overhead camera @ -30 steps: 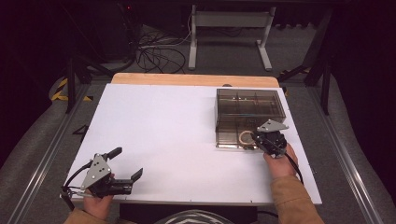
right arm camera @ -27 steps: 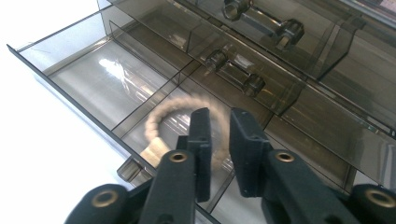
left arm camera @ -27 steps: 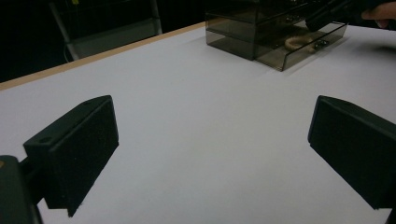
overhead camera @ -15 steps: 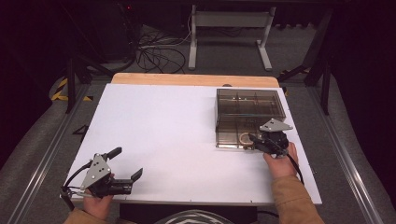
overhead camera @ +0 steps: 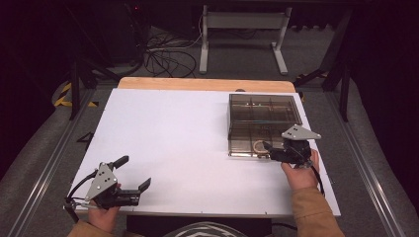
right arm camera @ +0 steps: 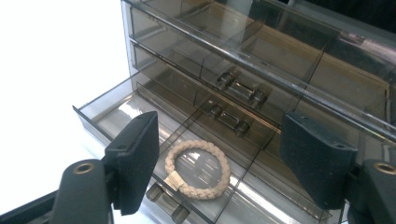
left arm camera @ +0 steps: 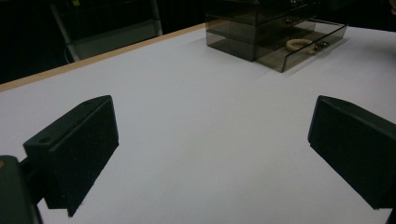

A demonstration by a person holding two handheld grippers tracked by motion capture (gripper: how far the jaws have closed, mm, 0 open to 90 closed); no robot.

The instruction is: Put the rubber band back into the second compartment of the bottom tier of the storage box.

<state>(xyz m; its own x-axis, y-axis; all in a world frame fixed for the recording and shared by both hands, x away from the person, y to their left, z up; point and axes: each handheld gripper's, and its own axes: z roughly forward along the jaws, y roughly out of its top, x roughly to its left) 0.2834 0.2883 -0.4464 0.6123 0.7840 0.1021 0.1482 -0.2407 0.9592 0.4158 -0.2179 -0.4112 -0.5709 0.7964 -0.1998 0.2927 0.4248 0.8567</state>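
Observation:
A smoky clear drawer box (overhead camera: 264, 111) stands at the table's right, its bottom drawer (right arm camera: 100, 109) pulled out. A cream braided ring (right arm camera: 198, 169) lies flat in that drawer, also seen as the pale ring (overhead camera: 258, 145) from above. My right gripper (overhead camera: 269, 148) hovers just over the drawer's front. Its jaws have just been opening; in the right gripper view the right gripper (right arm camera: 219, 154) stands open, the ring below and between the pads, untouched. My left gripper (overhead camera: 133, 172) rests open at the table's near left corner, nothing between its jaws (left arm camera: 210, 149).
The white table top (overhead camera: 188, 138) has a wooden strip (overhead camera: 205, 84) along its far edge. Metal rails run down both sides, and cables and a stand's legs lie on the floor behind. The box's upper drawers (right arm camera: 243, 60) are pushed in.
The right gripper has risen slightly above the open drawer and its jaws have spread. The ring stays in the drawer. The left gripper has not moved.

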